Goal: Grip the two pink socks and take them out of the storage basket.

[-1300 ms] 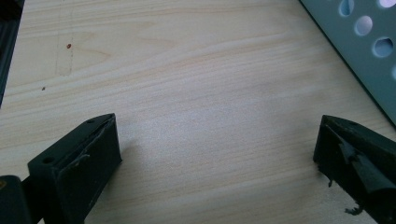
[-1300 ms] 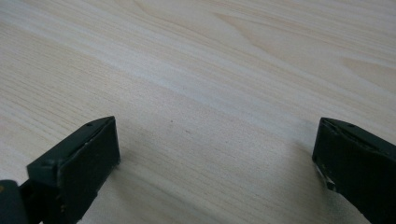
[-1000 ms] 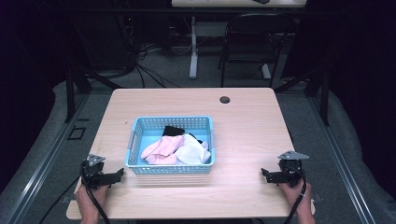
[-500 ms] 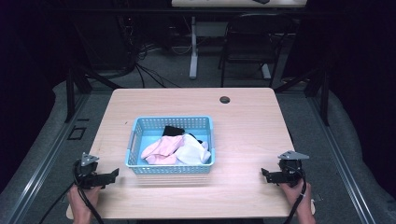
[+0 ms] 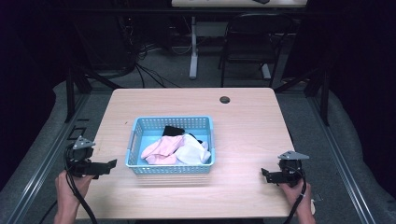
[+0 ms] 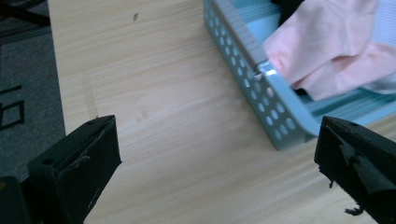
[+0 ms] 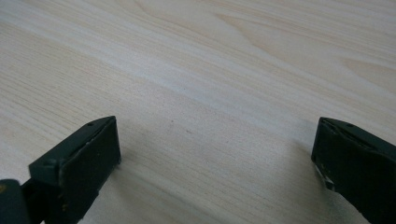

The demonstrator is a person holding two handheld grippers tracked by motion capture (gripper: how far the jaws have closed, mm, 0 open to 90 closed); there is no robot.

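We hold our left gripper [image 5: 111, 164] at the table's left edge, at about eight o'clock from the middle of the table [image 5: 243, 116]. Its jaws are spread wide with nothing between them. They point toward the blue basket [image 5: 135, 144], which sits just beside them at three o'clock. In the left gripper view [image 6: 217, 158] we see the basket's [image 6: 275, 100] near corner, with its little round holes, close to one jaw but not touching it.

Our right gripper [image 5: 265, 175] is low over the table at about four o'clock from the middle, well apart from the basket. Its jaws are wide too, and the right gripper view [image 7: 215, 154] has bare wood between them.

The basket is in the middle of the table. Inside it lie a pink cloth [image 5: 161, 149], a white cloth [image 5: 194, 151] next to it, and something black [image 5: 172, 131] behind them. A small dark hole [image 5: 224, 99] sits at twelve o'clock, near the far edge.
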